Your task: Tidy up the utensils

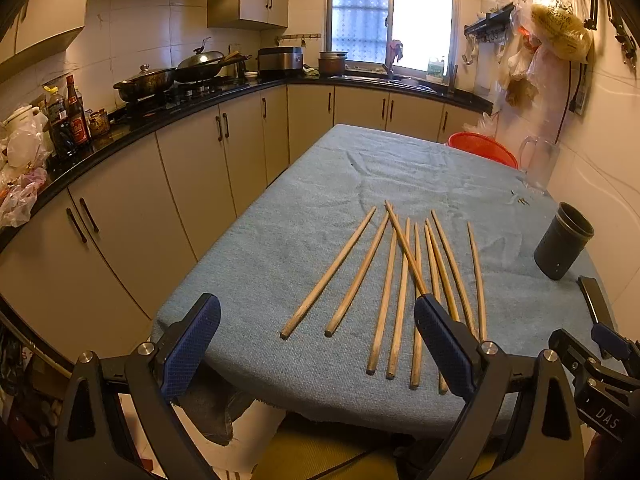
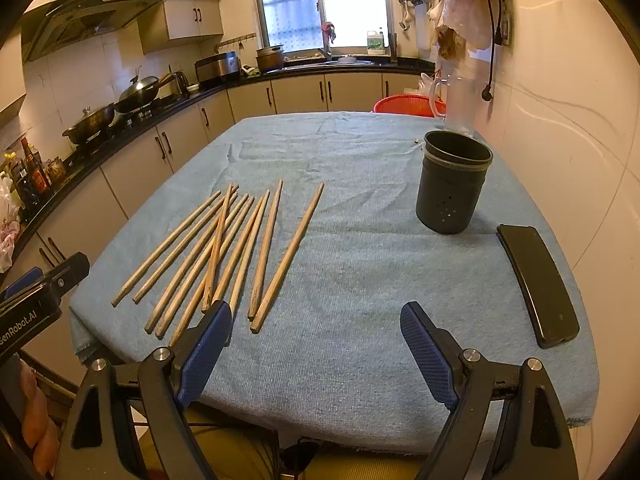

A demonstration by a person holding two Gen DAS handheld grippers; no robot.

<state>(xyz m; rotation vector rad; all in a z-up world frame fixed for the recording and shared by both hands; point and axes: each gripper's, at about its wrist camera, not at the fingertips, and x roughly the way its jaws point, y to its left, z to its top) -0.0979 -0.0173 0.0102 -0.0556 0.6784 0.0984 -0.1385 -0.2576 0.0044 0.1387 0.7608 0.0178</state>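
A table covered by a wrinkled blue cloth carries a loose row of wooden chopsticks on its left half, one lying slantwise across the others. Well apart to the right stands an upright dark holder, and just beside it, nearer the wall, lies a black phone.

Both grippers were black with silver pivot screws; the left gripper and right gripper wore textured blue pads, with white lettering on their housings.
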